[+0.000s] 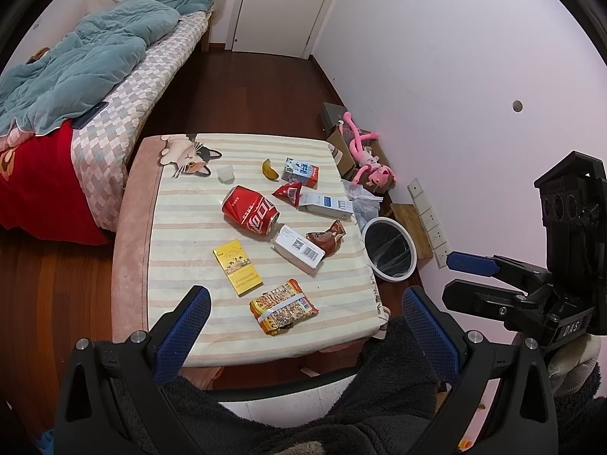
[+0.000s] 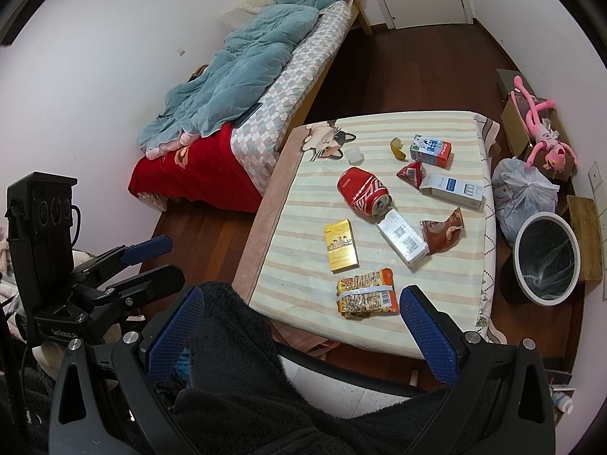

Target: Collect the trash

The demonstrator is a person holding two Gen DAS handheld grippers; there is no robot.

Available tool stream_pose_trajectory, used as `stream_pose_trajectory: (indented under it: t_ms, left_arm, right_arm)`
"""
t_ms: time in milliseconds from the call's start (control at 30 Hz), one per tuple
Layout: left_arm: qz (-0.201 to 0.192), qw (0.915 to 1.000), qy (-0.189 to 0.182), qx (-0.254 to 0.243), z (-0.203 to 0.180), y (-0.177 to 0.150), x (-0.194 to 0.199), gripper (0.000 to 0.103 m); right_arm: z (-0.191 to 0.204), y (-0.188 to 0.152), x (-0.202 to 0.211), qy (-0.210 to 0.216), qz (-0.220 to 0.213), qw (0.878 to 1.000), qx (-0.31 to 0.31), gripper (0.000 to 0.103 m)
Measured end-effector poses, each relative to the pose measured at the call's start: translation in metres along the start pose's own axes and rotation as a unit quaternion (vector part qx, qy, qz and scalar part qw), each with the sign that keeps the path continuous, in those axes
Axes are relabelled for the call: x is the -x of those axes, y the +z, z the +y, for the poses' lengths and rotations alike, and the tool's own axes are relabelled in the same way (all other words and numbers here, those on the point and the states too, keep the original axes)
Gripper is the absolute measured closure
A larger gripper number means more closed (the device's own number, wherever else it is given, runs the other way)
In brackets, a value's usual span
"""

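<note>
On the striped table (image 1: 182, 235) lies the trash, largest first: a dented red cola can (image 1: 250, 210) on its side at the centre, a crumpled orange noodle packet (image 1: 282, 305) at the near edge, a small banana peel (image 1: 269, 170) far back. Both the left gripper (image 1: 303, 326) and right gripper (image 2: 299, 326) hover spread wide, holding nothing.

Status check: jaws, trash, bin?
Left gripper and right gripper open, empty, above table's near edge. Trash untouched; noodle packet nearest. Bin on floor beside table, unobstructed.
</note>
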State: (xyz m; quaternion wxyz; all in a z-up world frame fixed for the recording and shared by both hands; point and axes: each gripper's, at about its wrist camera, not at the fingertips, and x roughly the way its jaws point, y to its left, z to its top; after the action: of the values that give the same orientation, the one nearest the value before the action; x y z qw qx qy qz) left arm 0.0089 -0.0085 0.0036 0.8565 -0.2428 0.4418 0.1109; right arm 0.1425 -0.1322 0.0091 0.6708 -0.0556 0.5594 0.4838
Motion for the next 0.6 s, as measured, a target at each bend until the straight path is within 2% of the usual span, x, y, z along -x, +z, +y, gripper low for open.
stream_pose_trajectory:
  t_ms: [100,233,333,467,600]
  left_arm:
    - [-0.001,1.0,0.008,-0.001,0.0,0.002,-0.002,0.0]
    - [-0.013,0.998,0.062,-0.006,0.004,0.005,-0.01,0.0]
    - [-0.023,0.9935,0.111,-0.007,0.015,0.004,-0.025,0.0]
    - [-0.022,0.9844,0.175,-0.001,0.037,0.003,-0.062,0.0]
    - [0.012,0.9752,0.221,0.008,0.064,0.0,-0.112,0.0]
  right_arm:
    - [-0.001,0.001,0.001,-0.002,0.001,1.0,-0.002,0.0]
    - [-0.008,-0.003,-0.005,-0.019,-0.002,1.0,-0.005,0.0]
    - [-0.016,-0.001,-0.019,-0.054,-0.005,0.999,-0.003,0.0]
    - [-0.035,0.008,-0.06,-0.11,0.002,0.994,-0.002,0.0]
    - [-0.061,0.02,-0.127,-0.149,0.035,0.988,0.0,0.0]
